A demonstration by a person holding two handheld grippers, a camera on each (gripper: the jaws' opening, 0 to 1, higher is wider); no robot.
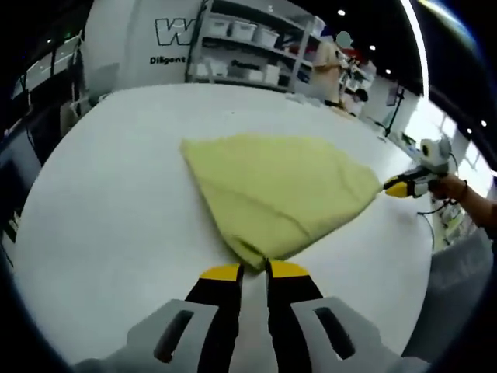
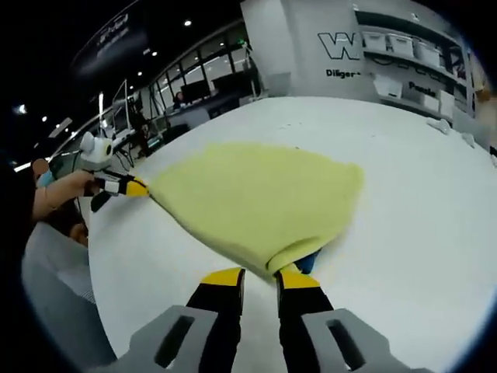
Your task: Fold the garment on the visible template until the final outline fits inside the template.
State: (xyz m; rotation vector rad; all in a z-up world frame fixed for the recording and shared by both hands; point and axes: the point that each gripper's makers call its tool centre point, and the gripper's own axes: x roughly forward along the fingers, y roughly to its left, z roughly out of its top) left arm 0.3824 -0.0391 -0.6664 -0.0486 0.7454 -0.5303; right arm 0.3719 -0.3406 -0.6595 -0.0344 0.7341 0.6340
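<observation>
A pale yellow garment [image 1: 279, 190] lies folded on the white round table [image 1: 116, 202], pulled taut between two corners. At the bottom of the left gripper view my left gripper [image 1: 255, 270] is shut on the near corner. My right gripper [image 1: 396, 186] holds the far right corner, a hand behind it. In the right gripper view the garment [image 2: 256, 194] spreads ahead, and my right gripper [image 2: 260, 277] is shut on its near corner. My left gripper [image 2: 136, 187] pinches the left tip there. A small blue bit [image 2: 307, 263] peeks from under the cloth by the right jaw.
Shelves with white bins [image 1: 248, 47] stand behind the table, next to a white wall with lettering [image 2: 349, 54]. The table edge [image 2: 101, 256] curves close on the left of the right gripper view, with a person's grey sleeve [image 2: 54, 264] beside it.
</observation>
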